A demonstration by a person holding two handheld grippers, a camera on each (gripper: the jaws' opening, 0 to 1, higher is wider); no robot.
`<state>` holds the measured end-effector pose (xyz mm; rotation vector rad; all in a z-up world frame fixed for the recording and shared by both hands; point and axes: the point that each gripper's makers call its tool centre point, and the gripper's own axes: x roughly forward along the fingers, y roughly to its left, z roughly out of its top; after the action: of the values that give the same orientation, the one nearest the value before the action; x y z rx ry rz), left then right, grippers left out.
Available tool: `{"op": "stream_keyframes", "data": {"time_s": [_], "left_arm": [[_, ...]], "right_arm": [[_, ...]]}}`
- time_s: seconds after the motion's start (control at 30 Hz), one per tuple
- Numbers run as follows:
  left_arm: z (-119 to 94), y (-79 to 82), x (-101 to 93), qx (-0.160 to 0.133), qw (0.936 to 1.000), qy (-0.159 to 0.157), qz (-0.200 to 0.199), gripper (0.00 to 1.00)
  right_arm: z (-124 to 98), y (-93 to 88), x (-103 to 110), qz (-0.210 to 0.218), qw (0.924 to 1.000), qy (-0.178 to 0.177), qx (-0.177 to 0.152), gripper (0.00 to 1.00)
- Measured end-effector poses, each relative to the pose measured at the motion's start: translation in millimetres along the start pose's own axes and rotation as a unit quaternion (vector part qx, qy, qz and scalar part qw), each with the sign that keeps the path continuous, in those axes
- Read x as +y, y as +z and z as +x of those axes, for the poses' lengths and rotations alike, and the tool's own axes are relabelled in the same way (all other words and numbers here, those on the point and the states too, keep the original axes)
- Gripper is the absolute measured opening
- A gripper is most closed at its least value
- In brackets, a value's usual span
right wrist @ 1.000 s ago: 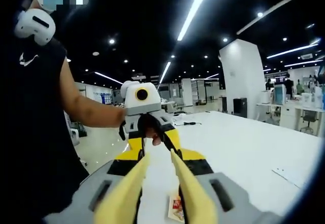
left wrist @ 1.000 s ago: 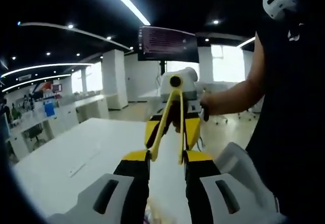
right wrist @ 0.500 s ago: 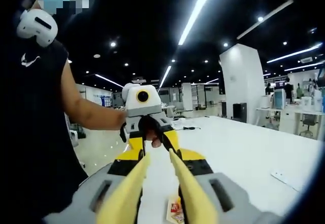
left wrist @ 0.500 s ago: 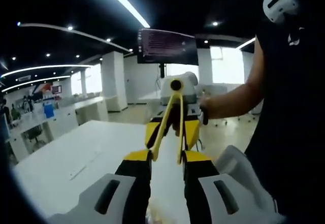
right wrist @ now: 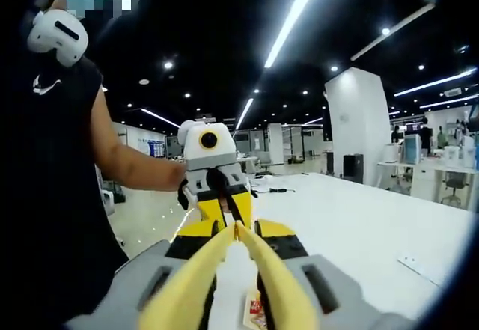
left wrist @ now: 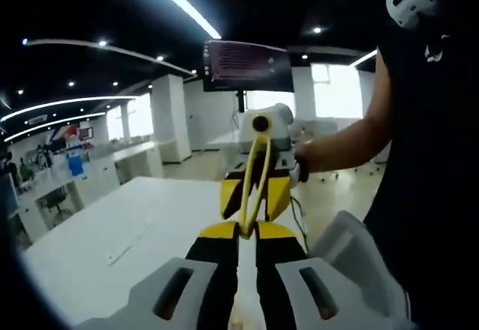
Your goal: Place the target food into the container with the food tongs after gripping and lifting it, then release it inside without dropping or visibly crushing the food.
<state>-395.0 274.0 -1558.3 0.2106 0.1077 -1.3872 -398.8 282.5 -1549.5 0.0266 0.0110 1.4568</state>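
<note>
Tongs (right wrist: 232, 270) squeezed shut in right tool (right wrist: 236, 229)

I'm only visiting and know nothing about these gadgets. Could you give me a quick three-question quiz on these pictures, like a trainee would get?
1. True or false: the tips of the yellow tongs held in the right claw are touching each other.
2. Multiple choice: what is gripped between the tong tips? A) a bread roll B) nothing C) a bowl
3. Short answer: in the left gripper view, what is mounted high up behind the right claw?

Key: 1 true. 2 B. 3 a dark screen.
</note>
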Motion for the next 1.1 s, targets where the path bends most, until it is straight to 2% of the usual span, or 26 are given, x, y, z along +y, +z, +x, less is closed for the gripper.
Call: {"op": "stream_keyframes", "data": {"time_s": [0.27, 0.6, 0.83, 1.1], "left_arm": [[-3.1, 1.8, 2.3, -0.003, 0.9999, 0.005, -0.008, 0.0], [-12.8, 4.2, 6.7, -0.005, 0.9998, 0.011, -0.016, 0.0], [-15.9, 3.0, 3.5, -0.003, 0.9997, 0.001, -0.024, 0.0], [-20.8, 2.2, 3.0, -0.004, 0.9995, -0.003, -0.031, 0.0]], "right_arm": [[-2.4, -0.6, -3.9, 0.025, 0.9996, -0.009, 0.011, 0.21], [-9.7, 5.4, -7.5, 0.024, 0.9995, -0.02, 0.006, 0.2], [-11.7, 4.7, -5.4, 0.025, 0.9995, -0.02, 0.007, 0.16], [-11.4, 5.5, -5.1, 0.035, 0.9992, -0.02, 0.005, 0.2]]}}
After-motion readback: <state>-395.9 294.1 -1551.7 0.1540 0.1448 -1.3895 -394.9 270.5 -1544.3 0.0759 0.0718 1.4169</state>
